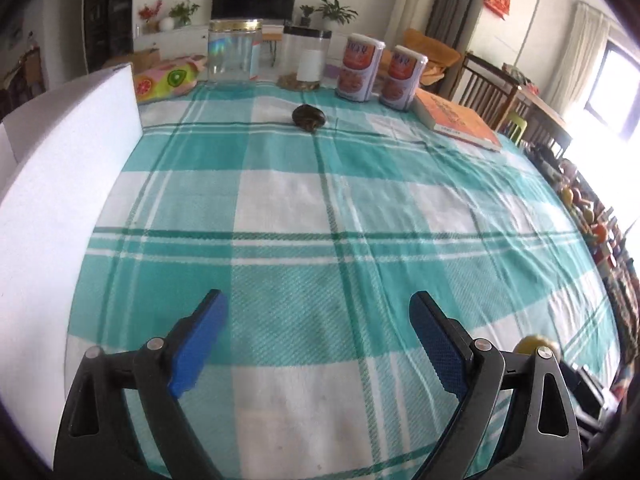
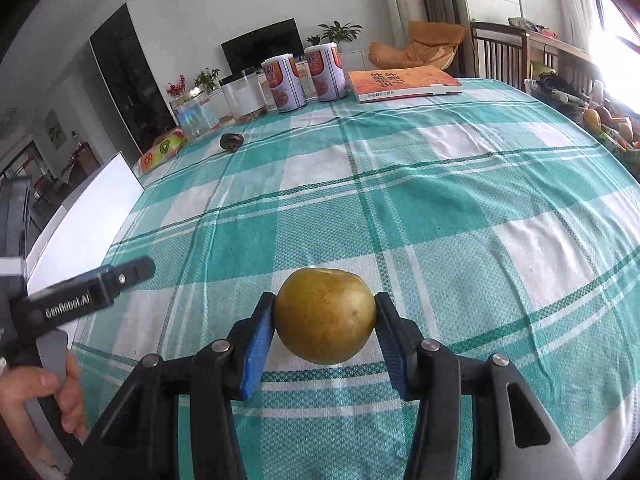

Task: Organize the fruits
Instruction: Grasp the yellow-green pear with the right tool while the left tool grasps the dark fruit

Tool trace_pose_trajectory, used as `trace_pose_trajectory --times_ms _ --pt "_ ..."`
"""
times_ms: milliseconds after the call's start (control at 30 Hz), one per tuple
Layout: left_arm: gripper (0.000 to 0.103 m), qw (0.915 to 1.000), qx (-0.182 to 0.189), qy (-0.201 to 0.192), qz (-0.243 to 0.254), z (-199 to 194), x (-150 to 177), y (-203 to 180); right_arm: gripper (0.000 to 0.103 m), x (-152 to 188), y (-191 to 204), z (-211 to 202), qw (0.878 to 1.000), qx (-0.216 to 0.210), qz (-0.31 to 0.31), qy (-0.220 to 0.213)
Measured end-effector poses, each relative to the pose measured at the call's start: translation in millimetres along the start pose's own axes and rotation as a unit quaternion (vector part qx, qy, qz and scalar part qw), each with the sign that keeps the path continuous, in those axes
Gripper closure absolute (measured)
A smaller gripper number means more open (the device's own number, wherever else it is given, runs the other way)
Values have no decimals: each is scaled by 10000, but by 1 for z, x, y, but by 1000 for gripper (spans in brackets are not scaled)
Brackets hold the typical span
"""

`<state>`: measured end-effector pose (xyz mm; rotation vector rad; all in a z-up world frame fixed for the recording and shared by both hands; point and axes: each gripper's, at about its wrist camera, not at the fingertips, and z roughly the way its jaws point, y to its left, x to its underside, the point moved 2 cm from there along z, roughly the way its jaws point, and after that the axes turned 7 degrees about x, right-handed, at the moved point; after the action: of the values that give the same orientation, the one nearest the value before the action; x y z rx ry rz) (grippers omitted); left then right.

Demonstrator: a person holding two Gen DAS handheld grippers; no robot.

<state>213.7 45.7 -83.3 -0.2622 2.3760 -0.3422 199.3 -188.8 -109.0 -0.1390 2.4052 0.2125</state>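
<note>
My right gripper (image 2: 325, 316) is shut on a yellow-brown pear (image 2: 325, 316) and holds it above the teal checked tablecloth (image 2: 400, 200). A sliver of the pear (image 1: 530, 344) shows behind the right finger in the left wrist view. My left gripper (image 1: 318, 308) is open and empty, low over the cloth (image 1: 320, 208); its body (image 2: 80, 300) shows at the left in the right wrist view, held by a hand. A white box (image 1: 60, 208) stands at the table's left edge and also shows in the right wrist view (image 2: 84, 220). More fruits (image 2: 600, 124) lie off the table's right side.
A small dark object (image 1: 308, 117) lies far on the cloth. Behind it stand two clear jars (image 1: 236, 50), two printed cans (image 1: 376, 74) and an orange book (image 1: 456, 120). A fruit-print packet (image 1: 164, 80) lies at the far left. Chairs stand at the far right.
</note>
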Motion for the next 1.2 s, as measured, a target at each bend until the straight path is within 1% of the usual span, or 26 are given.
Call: trace_pose_trajectory --times_ms 67,133,267,367,467,533,567,633,667,700,733,800,900,1000,1067,1200 --pt "10 9994 149 -117 -283 26 -33 4 54 2 -2 3 9999 -93 85 105" --pt "10 9991 222 -97 -350 58 -64 9 54 3 -3 5 9997 -160 155 139" --pt "10 9998 -84 171 9 116 -110 19 54 3 -6 6 9994 -229 201 162" --pt "10 9992 -292 188 214 143 -129 28 53 3 -6 8 9992 -290 213 185" --pt "12 9993 -338 156 14 161 -144 39 53 3 -7 14 9982 -429 287 318" --pt "12 9995 -282 72 -153 168 -148 46 53 3 -5 15 9984 -403 231 325" --pt "12 9994 -322 -19 -133 169 -150 47 53 2 -4 15 9985 -393 206 321" --pt "14 9994 -331 -40 45 173 -150 42 53 2 -5 15 9985 -394 211 321" --pt "35 9993 -317 -39 174 173 -150 38 53 2 -5 15 9985 -395 216 319" --pt "51 9991 -270 -9 335 174 -150 32 53 2 -5 15 9985 -393 216 317" --pt "58 9982 -307 60 518 175 -148 26 53 2 -5 15 9985 -393 216 317" --pt "58 9960 -397 15 802 168 -142 17 53 3 -5 14 9985 -391 217 312" --pt "58 9946 -302 -2 994 146 -124 3 53 3 -5 14 9985 -389 221 313" --pt "58 9937 -185 53 1103 113 -92 -16 53 1 -6 15 9985 -381 233 313" --pt "58 9922 -179 76 1232 91 -70 -30 53 1 -6 14 9986 -362 249 301" --pt "58 9895 -149 26 1436 43 -32 -52 53 5 -16 5 9987 -172 445 194"
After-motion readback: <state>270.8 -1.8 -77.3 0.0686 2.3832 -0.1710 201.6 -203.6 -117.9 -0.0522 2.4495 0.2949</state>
